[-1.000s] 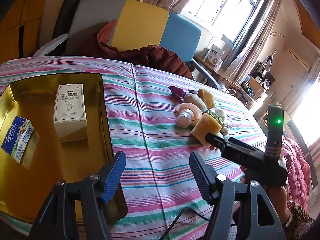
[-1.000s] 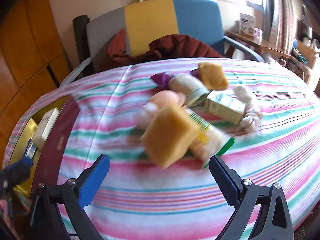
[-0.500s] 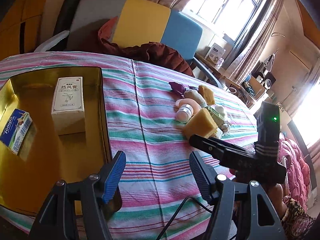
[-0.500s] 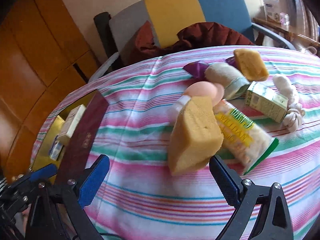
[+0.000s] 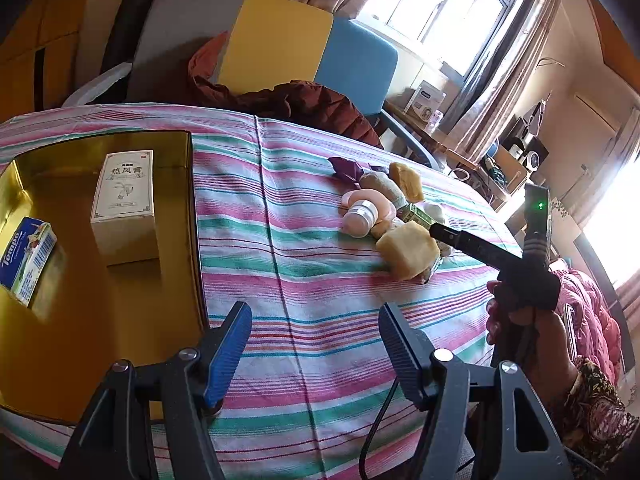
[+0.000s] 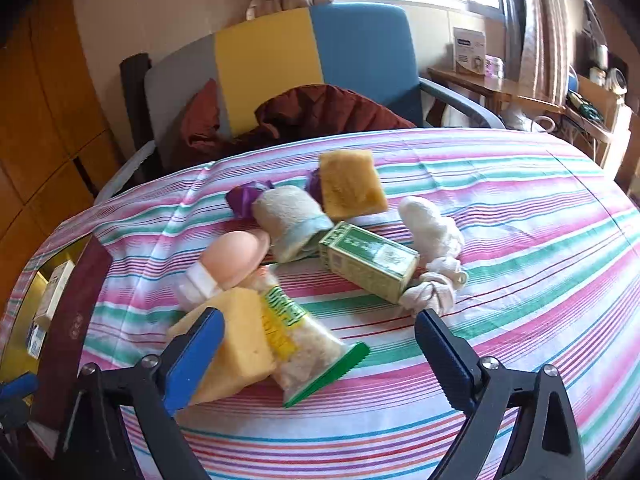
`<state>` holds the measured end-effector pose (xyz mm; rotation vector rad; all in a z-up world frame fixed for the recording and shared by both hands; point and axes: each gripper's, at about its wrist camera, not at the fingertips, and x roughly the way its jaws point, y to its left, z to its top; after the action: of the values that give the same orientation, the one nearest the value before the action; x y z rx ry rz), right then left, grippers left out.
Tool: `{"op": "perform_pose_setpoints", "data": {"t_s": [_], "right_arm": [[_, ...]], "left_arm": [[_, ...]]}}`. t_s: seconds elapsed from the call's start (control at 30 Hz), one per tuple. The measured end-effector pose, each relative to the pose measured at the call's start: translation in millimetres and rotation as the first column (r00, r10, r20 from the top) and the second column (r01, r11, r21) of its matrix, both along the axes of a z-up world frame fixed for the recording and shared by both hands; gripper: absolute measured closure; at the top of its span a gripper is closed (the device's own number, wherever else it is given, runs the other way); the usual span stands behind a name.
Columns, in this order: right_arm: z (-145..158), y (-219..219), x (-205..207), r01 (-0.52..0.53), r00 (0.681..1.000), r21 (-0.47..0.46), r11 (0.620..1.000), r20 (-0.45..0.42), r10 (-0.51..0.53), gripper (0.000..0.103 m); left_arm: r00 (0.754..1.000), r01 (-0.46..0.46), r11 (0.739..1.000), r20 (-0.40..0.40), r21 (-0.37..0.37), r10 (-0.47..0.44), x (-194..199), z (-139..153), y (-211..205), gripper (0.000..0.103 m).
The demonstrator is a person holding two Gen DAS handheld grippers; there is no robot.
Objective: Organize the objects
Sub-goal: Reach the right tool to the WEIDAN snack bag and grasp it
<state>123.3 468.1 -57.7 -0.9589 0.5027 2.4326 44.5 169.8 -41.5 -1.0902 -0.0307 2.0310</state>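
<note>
My right gripper [image 6: 318,320] hangs low over a pile on the striped tablecloth [image 6: 520,240], its jaws closing. A yellow sponge [image 6: 236,344] and a clear packet with a green end [image 6: 304,340] lie between them. The sponge sits against the left pad; the right pad touches nothing. Behind lie a green box [image 6: 368,262], a pink bottle [image 6: 232,258], a rolled towel [image 6: 292,216], a second sponge [image 6: 348,184] and a knotted white cloth [image 6: 434,240]. My left gripper [image 5: 314,316] stands open and empty beside the gold box [image 5: 80,320], which holds a white carton [image 5: 124,196] and a tissue pack [image 5: 26,254].
A chair [image 5: 280,40] with grey, yellow and blue panels stands behind the table, a dark red jacket [image 5: 304,100] draped on it. A person's hand [image 5: 520,312] grips the right tool. A cluttered desk [image 6: 520,92] runs along the window. A cable [image 5: 376,420] trails under my left gripper.
My right gripper slid to the right over the pile, so the yellow sponge now sits at its left pad instead of mid-gap, and its jaws have narrowed a little. The left gripper kept still.
</note>
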Motion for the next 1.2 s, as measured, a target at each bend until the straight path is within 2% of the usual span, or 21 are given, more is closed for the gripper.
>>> {"op": "perform_pose_setpoints", "data": {"t_s": [0.1, 0.13, 0.2, 0.3, 0.4, 0.47, 0.57, 0.63, 0.7, 0.77, 0.83, 0.93, 1.0, 1.07, 1.13, 1.2], "right_arm": [[-2, 19, 9, 0.066, 0.996, -0.071, 0.995, -0.061, -0.071, 0.011], [-2, 22, 11, 0.079, 0.995, -0.073, 0.994, -0.057, -0.083, 0.011], [-6, 23, 2, 0.07, 0.998, -0.034, 0.997, 0.004, -0.07, 0.015], [-19, 13, -17, -0.022, 0.993, 0.018, 1.0, 0.114, 0.019, 0.016], [-21, -6, -23, -0.116, 0.988, 0.039, 0.992, 0.105, 0.112, 0.018], [-14, -15, -25, -0.138, 0.986, 0.1, 0.985, 0.104, 0.128, 0.016], [-9, -18, -35, -0.191, 0.977, 0.123, 0.974, 0.118, 0.176, 0.014], [-12, -11, -42, -0.199, 0.972, 0.107, 0.974, 0.151, 0.182, 0.015], [-18, 6, -45, -0.159, 0.973, 0.055, 0.986, 0.177, 0.147, 0.02], [-20, 17, -37, -0.129, 0.98, 0.0, 0.992, 0.154, 0.127, 0.022], [-19, 10, -35, -0.172, 0.971, 0.033, 0.985, 0.174, 0.164, 0.022], [-16, -14, -32, -0.273, 0.944, 0.121, 0.954, 0.225, 0.242, 0.024], [-14, -21, -34, -0.299, 0.936, 0.167, 0.94, 0.243, 0.254, 0.025], [-15, -16, -42, -0.307, 0.928, 0.145, 0.941, 0.262, 0.263, 0.026], [-23, -8, -50, -0.319, 0.917, 0.061, 0.946, 0.27, 0.292, 0.027], [-32, -6, -57, -0.331, 0.906, 0.023, 0.943, 0.288, 0.311, 0.029]], "left_arm": [[1.0, -0.004, 1.0, 0.009, 0.005, 0.004, -1, -2, 0, 0.036], [1.0, -0.006, 1.0, 0.016, 0.006, 0.006, -1, -3, 0, 0.036], [1.0, -0.004, 1.0, 0.028, 0.01, 0.004, -2, -5, 0, 0.036], [1.0, 0.0, 1.0, 0.021, 0.001, 0.0, 0, -5, 1, 0.036], [1.0, 0.002, 1.0, 0.019, 0.003, -0.002, 0, -5, 1, 0.036], [1.0, 0.001, 1.0, 0.023, 0.003, -0.001, 0, -6, 1, 0.036], [1.0, 0.005, 1.0, 0.031, 0.002, -0.005, 0, -7, 2, 0.036], [1.0, 0.008, 1.0, 0.028, 0.002, -0.008, 1, -6, 3, 0.036], [1.0, 0.012, 1.0, 0.021, 0.002, -0.012, 3, -5, 3, 0.036], [1.0, 0.012, 1.0, 0.01, 0.001, -0.012, 4, -4, 3, 0.036], [1.0, 0.012, 1.0, 0.014, 0.001, -0.012, 4, -4, 3, 0.036], [0.999, 0.013, 1.0, 0.029, 0.004, -0.013, 3, -7, 3, 0.036], [0.999, 0.017, 1.0, 0.037, 0.001, -0.017, 3, -9, 5, 0.036], [0.999, 0.022, 1.0, 0.04, -0.001, -0.022, 5, -10, 6, 0.036], [0.999, 0.026, 1.0, 0.033, -0.005, -0.026, 6, -9, 7, 0.036], [0.999, 0.03, 1.0, 0.025, -0.005, -0.03, 8, -8, 8, 0.036]]}}
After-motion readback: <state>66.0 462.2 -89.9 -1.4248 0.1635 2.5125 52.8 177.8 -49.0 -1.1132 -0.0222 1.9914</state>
